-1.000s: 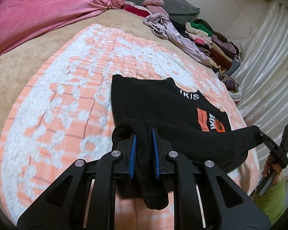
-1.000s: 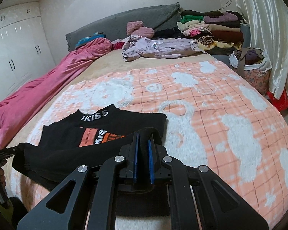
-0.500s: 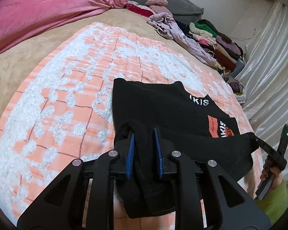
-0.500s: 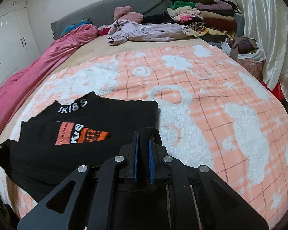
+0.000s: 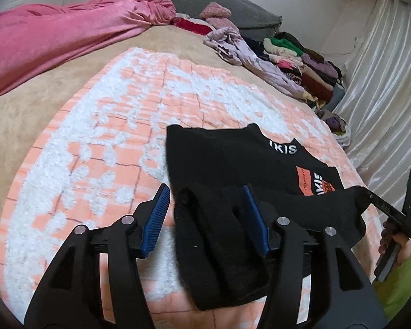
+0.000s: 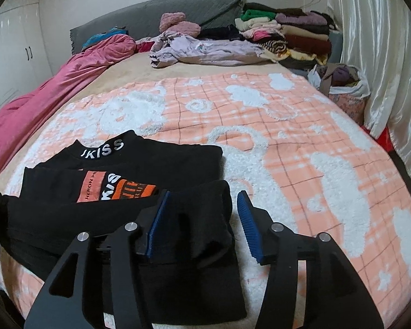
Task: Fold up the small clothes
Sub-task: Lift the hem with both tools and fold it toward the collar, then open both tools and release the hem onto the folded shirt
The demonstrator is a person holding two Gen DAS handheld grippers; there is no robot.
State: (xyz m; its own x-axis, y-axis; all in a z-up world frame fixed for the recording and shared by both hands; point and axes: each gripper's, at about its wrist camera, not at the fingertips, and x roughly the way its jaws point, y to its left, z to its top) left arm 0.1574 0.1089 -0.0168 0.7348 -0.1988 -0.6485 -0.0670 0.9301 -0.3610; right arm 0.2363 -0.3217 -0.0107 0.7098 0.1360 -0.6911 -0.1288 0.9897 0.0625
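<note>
Jaws on both the left gripper (image 5: pixel 205 216) and right gripper (image 6: pixel 202 216) have just been opening, releasing the black printed cotton top (image 5: pixel 227 161), whose folded-over hem now lies slack between the pads on the orange-and-white fleece blanket (image 6: pixel 301 148). This fold looks laid.
</note>
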